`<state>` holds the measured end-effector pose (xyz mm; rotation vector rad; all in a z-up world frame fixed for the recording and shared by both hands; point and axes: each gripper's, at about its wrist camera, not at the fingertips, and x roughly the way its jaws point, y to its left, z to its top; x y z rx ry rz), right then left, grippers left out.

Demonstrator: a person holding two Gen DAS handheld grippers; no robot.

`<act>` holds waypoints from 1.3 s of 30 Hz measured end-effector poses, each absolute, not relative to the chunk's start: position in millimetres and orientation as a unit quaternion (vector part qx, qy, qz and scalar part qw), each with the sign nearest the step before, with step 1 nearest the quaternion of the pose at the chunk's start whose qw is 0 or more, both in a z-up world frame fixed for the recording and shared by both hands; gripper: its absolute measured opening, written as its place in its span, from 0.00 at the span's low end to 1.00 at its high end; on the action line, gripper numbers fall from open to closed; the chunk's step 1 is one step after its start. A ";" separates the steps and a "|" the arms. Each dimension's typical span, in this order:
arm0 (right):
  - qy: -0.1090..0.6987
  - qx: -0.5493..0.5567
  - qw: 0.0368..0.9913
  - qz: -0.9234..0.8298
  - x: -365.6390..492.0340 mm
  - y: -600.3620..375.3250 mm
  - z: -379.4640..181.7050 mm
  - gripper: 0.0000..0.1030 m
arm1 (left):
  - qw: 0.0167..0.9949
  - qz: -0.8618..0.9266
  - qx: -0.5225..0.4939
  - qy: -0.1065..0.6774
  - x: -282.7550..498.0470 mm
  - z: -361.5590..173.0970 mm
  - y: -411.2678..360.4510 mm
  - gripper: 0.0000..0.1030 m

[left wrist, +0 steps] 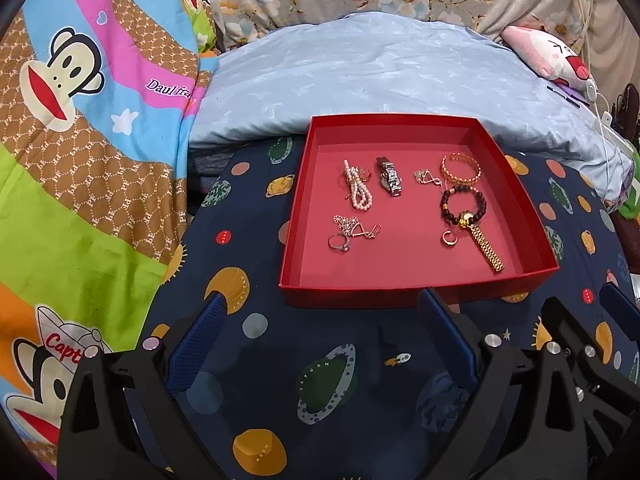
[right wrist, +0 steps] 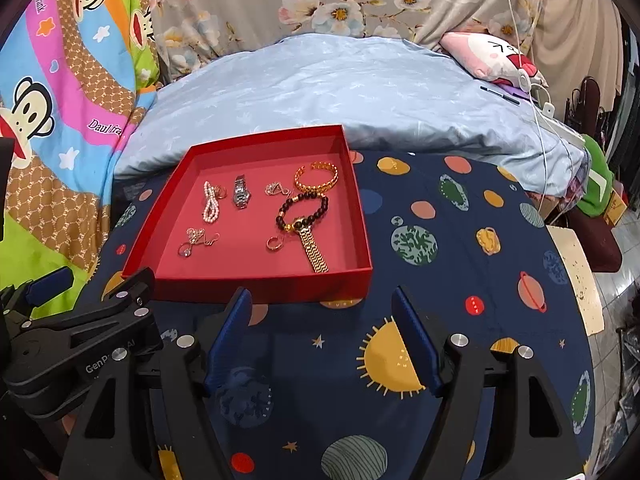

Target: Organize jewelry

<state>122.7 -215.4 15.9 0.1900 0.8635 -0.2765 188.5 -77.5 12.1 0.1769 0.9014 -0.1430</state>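
Note:
A shallow red tray (left wrist: 416,292) (right wrist: 264,290) lies on the navy planet-print cloth. In it lie a pearl strand (left wrist: 358,190) (right wrist: 211,203), a silver watch (left wrist: 389,176) (right wrist: 241,192), a gold bangle (left wrist: 460,168) (right wrist: 317,178), a dark bead bracelet (left wrist: 464,204) (right wrist: 304,212), a gold watch (left wrist: 486,246) (right wrist: 312,250), rings and small silver pieces (left wrist: 352,228). My left gripper (left wrist: 324,312) is open and empty just before the tray's near wall. My right gripper (right wrist: 322,308) is open and empty at the tray's near right corner.
A light blue quilt (left wrist: 380,76) (right wrist: 340,88) lies behind the tray. A colourful monkey-print blanket (left wrist: 88,140) is to the left. A pink plush (right wrist: 496,56) and white cables (right wrist: 536,92) are at the back right. The bed edge and floor (right wrist: 616,280) are to the right.

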 end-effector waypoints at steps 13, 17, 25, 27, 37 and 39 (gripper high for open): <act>0.415 0.090 0.895 -0.134 115.1 -211.5 19.4 0.69 | 0.896 -0.062 0.082 0.432 178.7 16.3 -73.3 0.91; 0.415 0.089 0.896 -0.135 113.9 -211.6 19.9 0.69 | 0.896 -0.060 0.079 0.432 177.4 17.1 -72.5 0.91; 0.415 0.089 0.895 -0.134 113.1 -211.7 20.2 0.69 | 0.898 -0.056 0.082 0.429 175.7 18.1 -72.4 0.91; 0.416 0.090 0.895 -0.134 112.9 -211.9 20.4 0.69 | 0.897 -0.056 0.082 0.430 175.7 17.9 -72.0 0.91; 0.415 0.090 0.895 -0.135 110.8 -211.7 20.7 0.69 | 0.898 -0.054 0.081 0.429 174.7 18.8 -70.9 0.91; 0.416 0.090 0.895 -0.136 110.7 -211.7 20.7 0.69 | 0.898 -0.054 0.081 0.429 174.7 18.9 -71.0 0.91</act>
